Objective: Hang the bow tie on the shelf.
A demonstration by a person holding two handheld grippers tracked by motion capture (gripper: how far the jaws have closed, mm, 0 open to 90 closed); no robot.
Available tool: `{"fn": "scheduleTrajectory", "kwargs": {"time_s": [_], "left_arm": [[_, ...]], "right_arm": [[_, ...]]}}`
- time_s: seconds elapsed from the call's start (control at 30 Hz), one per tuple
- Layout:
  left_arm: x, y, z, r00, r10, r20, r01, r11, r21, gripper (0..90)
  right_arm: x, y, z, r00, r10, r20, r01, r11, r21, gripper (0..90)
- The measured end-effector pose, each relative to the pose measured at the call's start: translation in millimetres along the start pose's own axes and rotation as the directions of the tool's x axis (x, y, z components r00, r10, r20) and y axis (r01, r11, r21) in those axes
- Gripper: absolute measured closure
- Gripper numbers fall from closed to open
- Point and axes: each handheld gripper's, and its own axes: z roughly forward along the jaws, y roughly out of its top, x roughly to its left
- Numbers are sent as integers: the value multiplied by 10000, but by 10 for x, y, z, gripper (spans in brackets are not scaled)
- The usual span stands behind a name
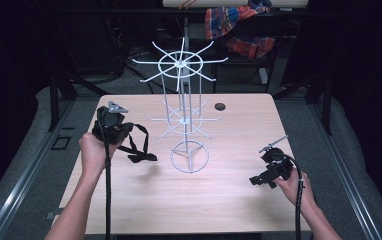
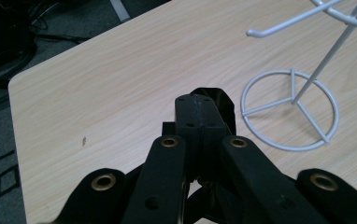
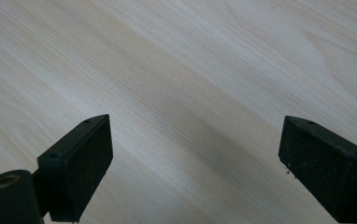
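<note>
Room was dark, black surrounds on both sides. Grey floor (image 1: 24, 150) at far left, with a metal rail (image 1: 14, 200) running along it toward the camera.

Table (image 1: 144, 200): light wood-grain top, rounded corners, a small dark round hole (image 1: 220, 106) near the far edge.

Left side of table: left hand (image 1: 93, 152) held the left gripper (image 1: 113, 127) above the near-left part of the top, grey three-cornered plate uppermost. A black strap (image 1: 139, 145) hung in loops from its front, the low end lying near the tabletop. In the left gripper view the jaws stood pressed together at the tips, with a fold of the black strap (image 2: 216, 100) showing just behind them; jaws closed on that strap.

Centre: white wire rack (image 1: 186, 117) stood upright on the table, ring base (image 1: 190, 157) flat on the wood, thin post rising to two tiers of radiating hooked arms, the upper tier wider. In the left gripper view the ring base (image 2: 289, 109) lay just right of the jaw tips, apart from them.

Right side: right hand (image 1: 293, 187) held the right gripper (image 1: 271, 167) low over the near-right part of the table. In the right gripper view its jaws stood wide apart, bare wood grain between them.

Behind the table, upper right: a plaid cloth (image 1: 239, 25) in red, blue and orange draped over a dark frame.
</note>
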Motion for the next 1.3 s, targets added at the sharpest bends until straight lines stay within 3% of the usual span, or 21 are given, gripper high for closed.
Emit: {"fn": "scheduleTrajectory", "kwargs": {"time_s": [0.6, 1.1, 1.3], "left_arm": [[-36, 146, 54, 9995, -325, -9, 324, 9983, -482, 900], [-132, 267, 2, 9998, -172, -59, 166, 9947, -1017, 900], [-181, 297, 13, 10000, -85, 28, 87, 9947, -1026, 900]], "right_arm": [[3, -1, 6, 10000, 79, -45, -79, 10000, -26, 96], [4, 6, 11, 9999, 63, -90, -63, 10000, -7, 96], [3, 6, 11, 9999, 55, -99, -55, 10000, -14, 96]]}}
